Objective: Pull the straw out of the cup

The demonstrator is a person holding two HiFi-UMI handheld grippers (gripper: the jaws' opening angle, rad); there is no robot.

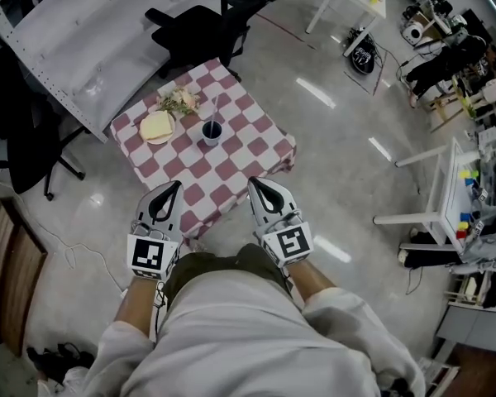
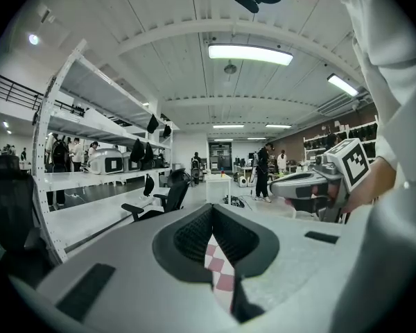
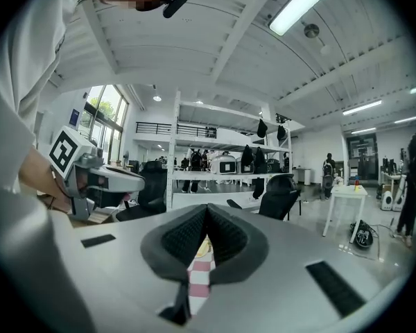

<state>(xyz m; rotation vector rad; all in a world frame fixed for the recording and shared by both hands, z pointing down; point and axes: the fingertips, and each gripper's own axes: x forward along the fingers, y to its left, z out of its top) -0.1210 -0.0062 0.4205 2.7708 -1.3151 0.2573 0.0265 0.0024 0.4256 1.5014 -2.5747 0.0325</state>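
A dark cup [image 1: 212, 131] with a pale straw [image 1: 213, 111] standing in it sits near the middle of a small table under a red-and-white checked cloth [image 1: 231, 180]. Beside it are a plate [image 1: 157, 127] with something yellow on it and a small bunch of greenery [image 1: 178, 100]. My left gripper [image 1: 175, 187] and right gripper [image 1: 253, 182] hover side by side over the table's near edge, well short of the cup. Both are shut with nothing in them. In the gripper views, the left gripper [image 2: 211, 210] and the right gripper [image 3: 206, 208] show only checked cloth below their closed tips.
Black office chairs [image 1: 205, 25] stand just beyond the table. A long white shelf rack [image 1: 74, 48] runs along the far left. White tables [image 1: 442, 190] with small items fill the right side. A wooden panel [image 1: 8, 275] is at the left edge.
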